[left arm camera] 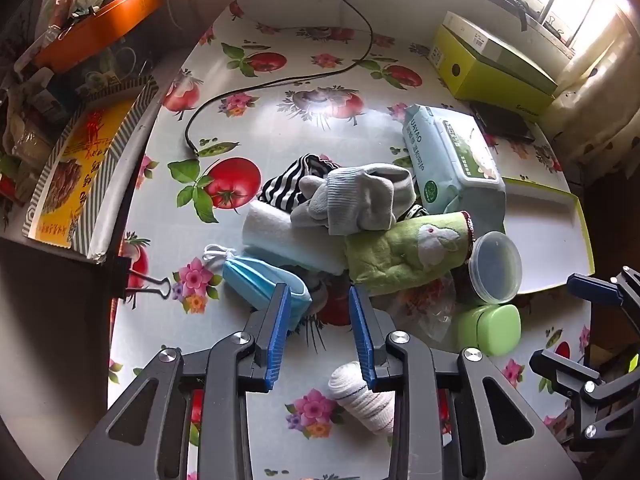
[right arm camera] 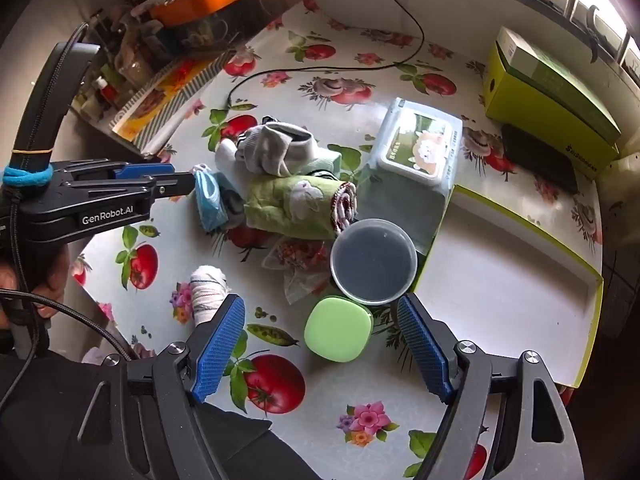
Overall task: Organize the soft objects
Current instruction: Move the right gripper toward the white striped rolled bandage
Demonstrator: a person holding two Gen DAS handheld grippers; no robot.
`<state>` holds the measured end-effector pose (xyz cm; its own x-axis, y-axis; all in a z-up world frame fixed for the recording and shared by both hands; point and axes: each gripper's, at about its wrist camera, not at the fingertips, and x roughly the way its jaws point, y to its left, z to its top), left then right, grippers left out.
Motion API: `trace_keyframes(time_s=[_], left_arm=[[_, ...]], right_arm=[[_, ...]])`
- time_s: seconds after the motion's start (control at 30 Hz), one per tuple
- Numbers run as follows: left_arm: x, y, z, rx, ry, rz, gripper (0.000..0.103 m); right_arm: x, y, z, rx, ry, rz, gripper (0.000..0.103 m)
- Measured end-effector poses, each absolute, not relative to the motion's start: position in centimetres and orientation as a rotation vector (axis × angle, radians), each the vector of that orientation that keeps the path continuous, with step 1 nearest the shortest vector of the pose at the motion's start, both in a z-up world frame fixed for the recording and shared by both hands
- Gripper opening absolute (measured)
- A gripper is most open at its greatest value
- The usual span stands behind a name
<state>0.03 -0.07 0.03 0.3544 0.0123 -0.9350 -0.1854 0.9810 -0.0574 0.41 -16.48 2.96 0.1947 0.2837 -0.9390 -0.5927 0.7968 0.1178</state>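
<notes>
A heap of soft things lies mid-table: grey socks (left arm camera: 352, 196), a striped cloth (left arm camera: 288, 184), a pale rolled towel (left arm camera: 288, 236), a green rabbit towel (left arm camera: 408, 252) and a blue face mask (left arm camera: 260, 284). My left gripper (left arm camera: 318, 300) hovers open over the heap's near edge, beside the mask, nothing between its pads. A rolled white sock (left arm camera: 364, 396) lies apart, under that gripper. In the right wrist view my right gripper (right arm camera: 320, 308) stands wide open above a green case (right arm camera: 338, 328). The left gripper (right arm camera: 182, 180) points at the mask (right arm camera: 208, 196).
A wet-wipes pack (left arm camera: 452, 160), a round lidded tub (right arm camera: 374, 260) and crumpled plastic (right arm camera: 296, 264) crowd the heap. A shallow white tray with a green rim (right arm camera: 500, 280) lies at right. A green box (right arm camera: 552, 96), a black cable (left arm camera: 280, 80) and a binder clip (left arm camera: 148, 284) are also there.
</notes>
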Motion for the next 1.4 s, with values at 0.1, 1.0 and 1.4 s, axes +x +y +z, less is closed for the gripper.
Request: trace_keyframes(time_s=[0.1,1.0,1.4], left_arm=[[0.0,-0.2,0.1,-0.147,1.201,0.135,0.031],[0.0,0.7,-0.1,-0.178,1.226,0.142,0.031],[-0.2,0.9,-0.6,-0.185,1.236,0.147,0.031]], right_arm=[[0.4,-16.4,3.1,-0.299,1.229,0.619,0.079],[0.5,-14.2,2.9,-0.291,1.239,0.689,0.079],[0.3,-13.7,2.8,-0.294,1.249,0.716,0.079]])
